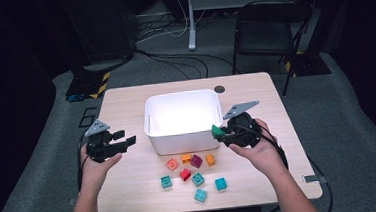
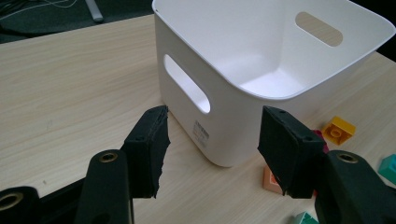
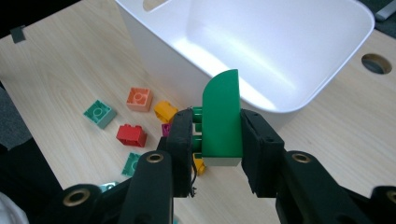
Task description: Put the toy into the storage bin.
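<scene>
Green block (image 3: pixel 222 116): pinched in the right tongs (image 3: pixel 219 140), held up off the table beside the near right corner of the white bin (image 1: pixel 183 136). In the right gripper view its long axis runs up the frame, away from the tongs toward the bin; the rounded end leads, the flat end sits down between the pads. Its studs face the left pad. In the high view the block (image 1: pixel 217 131) pokes out of the right tongs (image 1: pixel 223 132) toward the bin wall, close to it; contact cannot be told.

Right tongs: pressed onto the block's two broad sides, nothing else touched.

Left tongs (image 2: pixel 212 144): spread wide, nothing between the pads. They hover over the table (image 1: pixel 121 105) at the bin's left side, aimed at its near left corner, clear of the wall. In the high view they (image 1: pixel 128 141) sit well left of the loose blocks.

Count, high view: one bin, its inside glaring white so the floor cannot be read. Loose blocks on the table in front of it, eight: four teal (image 1: pixel 166 181), two orange (image 1: pixel 210 159), one salmon (image 1: pixel 172 163), one red (image 1: pixel 185 174), plus one purple (image 1: pixel 196 160), which makes nine.

One black folding chair (image 1: pixel 266 28) stands beyond the table.
</scene>
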Demonstrator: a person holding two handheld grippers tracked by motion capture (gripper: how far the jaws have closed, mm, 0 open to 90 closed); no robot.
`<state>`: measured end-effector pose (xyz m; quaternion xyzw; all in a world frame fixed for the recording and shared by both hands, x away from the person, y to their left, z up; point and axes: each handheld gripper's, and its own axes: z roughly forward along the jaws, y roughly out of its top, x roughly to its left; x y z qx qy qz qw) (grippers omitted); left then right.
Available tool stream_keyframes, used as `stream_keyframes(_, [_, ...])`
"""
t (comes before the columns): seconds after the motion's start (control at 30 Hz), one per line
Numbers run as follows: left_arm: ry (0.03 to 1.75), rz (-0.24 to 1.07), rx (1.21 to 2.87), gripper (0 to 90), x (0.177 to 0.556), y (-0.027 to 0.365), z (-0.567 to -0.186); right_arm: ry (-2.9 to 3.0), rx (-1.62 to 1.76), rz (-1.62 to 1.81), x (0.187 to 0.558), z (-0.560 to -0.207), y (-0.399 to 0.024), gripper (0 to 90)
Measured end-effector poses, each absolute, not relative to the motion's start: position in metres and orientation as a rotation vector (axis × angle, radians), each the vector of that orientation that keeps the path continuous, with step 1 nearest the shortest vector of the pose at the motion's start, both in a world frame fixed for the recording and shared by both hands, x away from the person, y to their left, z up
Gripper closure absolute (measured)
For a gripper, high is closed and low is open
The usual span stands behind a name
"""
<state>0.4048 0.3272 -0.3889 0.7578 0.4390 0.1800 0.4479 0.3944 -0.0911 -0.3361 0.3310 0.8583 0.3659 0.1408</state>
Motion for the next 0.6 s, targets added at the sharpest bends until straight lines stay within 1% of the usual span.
stream_keyframes(0.27, [1.096,0.456,1.870,42.3,0.404,0.330,-0.388,2.472,0.917,1.062,0.412,-0.318,-0.080,66.3])
stream_keyframes(0.6, [1.102,0.471,1.864,42.2,0.403,0.335,-0.387,2.474,0.923,1.081,0.444,-0.318,-0.058,66.3])
